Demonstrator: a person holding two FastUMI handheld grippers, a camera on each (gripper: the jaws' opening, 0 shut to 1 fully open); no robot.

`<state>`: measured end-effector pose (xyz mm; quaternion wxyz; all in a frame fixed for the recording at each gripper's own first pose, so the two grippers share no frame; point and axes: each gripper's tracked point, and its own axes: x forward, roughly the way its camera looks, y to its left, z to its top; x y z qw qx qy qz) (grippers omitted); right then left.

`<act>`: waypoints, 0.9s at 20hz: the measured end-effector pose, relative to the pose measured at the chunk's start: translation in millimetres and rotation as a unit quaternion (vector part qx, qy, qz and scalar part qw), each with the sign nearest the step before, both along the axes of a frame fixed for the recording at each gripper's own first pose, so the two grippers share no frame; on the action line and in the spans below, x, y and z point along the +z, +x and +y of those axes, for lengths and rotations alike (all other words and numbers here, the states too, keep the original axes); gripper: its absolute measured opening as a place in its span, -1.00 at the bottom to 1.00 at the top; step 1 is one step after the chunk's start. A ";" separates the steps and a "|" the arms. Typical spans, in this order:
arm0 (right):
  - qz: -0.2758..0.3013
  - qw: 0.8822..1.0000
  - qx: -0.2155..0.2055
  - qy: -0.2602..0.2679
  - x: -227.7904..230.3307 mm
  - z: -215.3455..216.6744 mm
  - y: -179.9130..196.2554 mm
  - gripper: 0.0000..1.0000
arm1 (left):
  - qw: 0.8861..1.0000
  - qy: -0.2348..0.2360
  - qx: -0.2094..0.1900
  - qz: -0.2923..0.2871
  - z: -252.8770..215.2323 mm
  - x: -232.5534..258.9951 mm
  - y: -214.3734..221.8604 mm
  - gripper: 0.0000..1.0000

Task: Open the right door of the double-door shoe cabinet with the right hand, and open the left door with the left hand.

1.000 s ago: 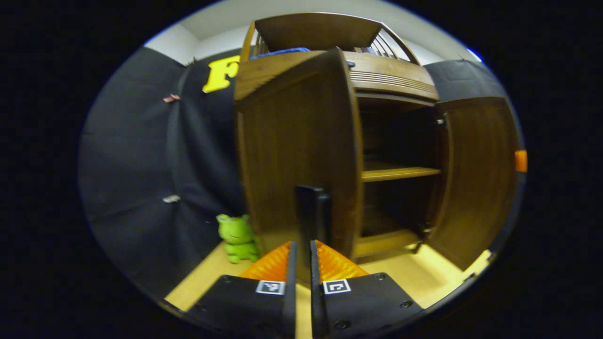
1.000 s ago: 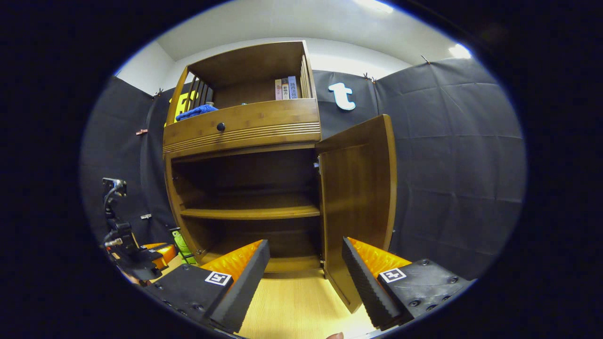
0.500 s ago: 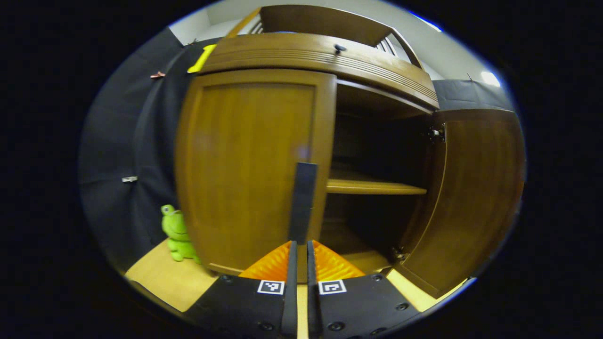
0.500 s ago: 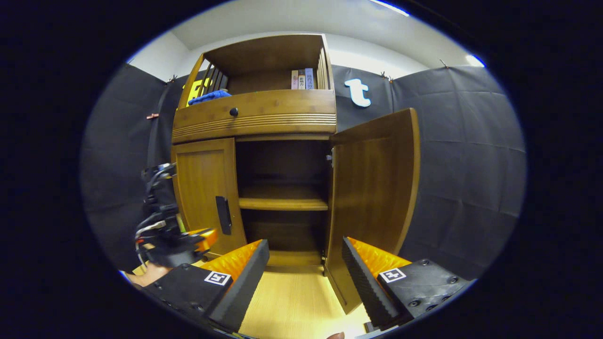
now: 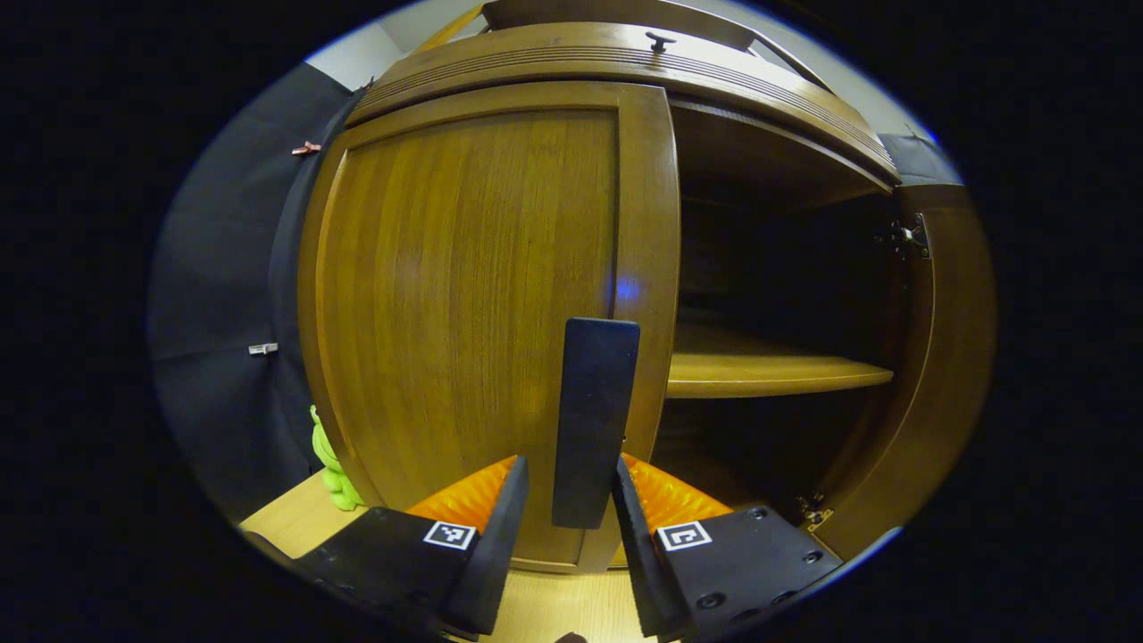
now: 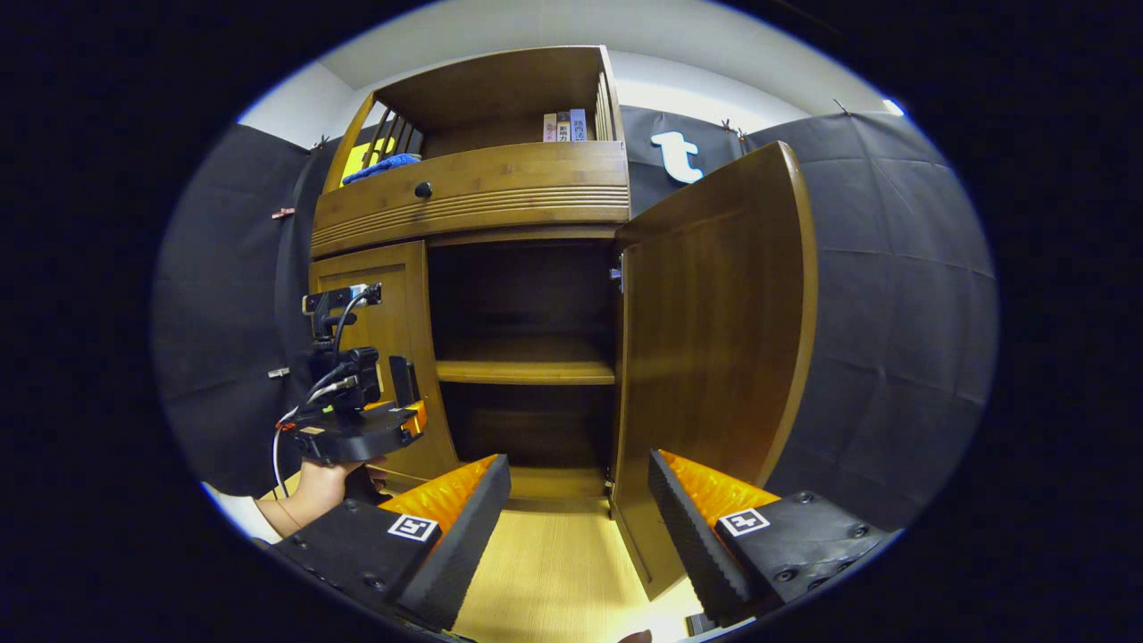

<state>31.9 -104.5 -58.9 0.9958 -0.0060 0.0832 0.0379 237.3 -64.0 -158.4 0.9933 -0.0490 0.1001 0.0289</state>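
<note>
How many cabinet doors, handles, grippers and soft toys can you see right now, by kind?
Doors: 2, the left door and the right door
Handles: 1, black handle
Grippers: 2, left gripper and right gripper
Soft toys: 1, green toy
Total: 6

green plush toy [image 5: 329,457] – on floor, blue cloth [image 6: 384,166], books [image 6: 564,126] – top shelf

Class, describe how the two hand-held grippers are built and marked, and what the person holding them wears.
Each gripper, left gripper and right gripper, has two wedge-shaped fingers with ribbed orange backs, dark grooved pads and black bases carrying small square black-and-white markers. In the right gripper view, the left gripper carries a black camera mount with cables. The person's sleeve is white.
</note>
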 end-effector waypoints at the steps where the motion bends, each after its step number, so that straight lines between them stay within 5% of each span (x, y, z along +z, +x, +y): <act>1: -0.001 1.000 0.001 0.001 1.3 1.4 0.8 0.97 | 1.000 -0.006 -0.002 -0.004 0.5 3.3 2.4 0.19; 3: -0.004 1.000 0.004 -0.003 2.7 5.1 2.1 0.97 | 1.000 -0.025 -0.018 -0.006 -3.5 7.3 7.9 0.17; 5: -0.005 1.000 0.005 -0.009 2.4 6.5 -0.7 0.86 | 1.000 -0.007 -0.023 -0.003 -5.8 6.7 7.5 -0.10; 8: -0.001 1.000 0.002 -0.005 1.2 8.0 -5.6 0.97 | 0.999 0.031 -0.012 -0.007 -2.1 7.0 -4.7 -0.41; 18: -0.019 1.000 0.017 0.001 18.0 39.8 -36.5 0.97 | 0.999 0.046 -0.007 -0.008 59.7 9.2 -140.4 -0.52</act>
